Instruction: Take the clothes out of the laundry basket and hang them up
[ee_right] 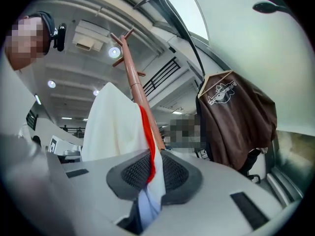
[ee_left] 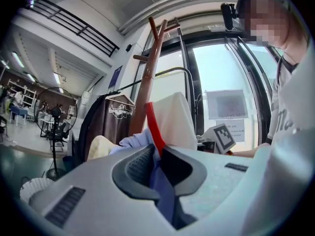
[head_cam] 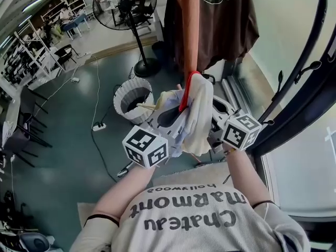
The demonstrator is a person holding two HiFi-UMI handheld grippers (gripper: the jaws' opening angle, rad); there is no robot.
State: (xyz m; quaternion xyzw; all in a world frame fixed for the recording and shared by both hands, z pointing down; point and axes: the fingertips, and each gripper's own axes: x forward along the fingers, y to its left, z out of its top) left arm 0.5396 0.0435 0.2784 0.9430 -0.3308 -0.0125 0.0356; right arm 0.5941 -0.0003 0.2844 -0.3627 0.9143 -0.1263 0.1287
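White garment [head_cam: 202,109] clamped in both hand-held grippers [ee_left: 157,154] [ee_right: 153,165].

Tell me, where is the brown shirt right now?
The brown shirt hangs at the head view's top centre, behind the wooden pole, mostly to its right.

Past the left gripper [ee_left: 156,156], a glossy teal floor [head_cam: 63,140], a black pedestal fan [head_cam: 126,7] and shelving racks [head_cam: 23,56] are seen. Beside the right gripper [ee_right: 150,168], tall dark-framed windows [head_cam: 294,72] are filled with daylight. Ceiling lights [ee_right: 114,52] are lit overhead.
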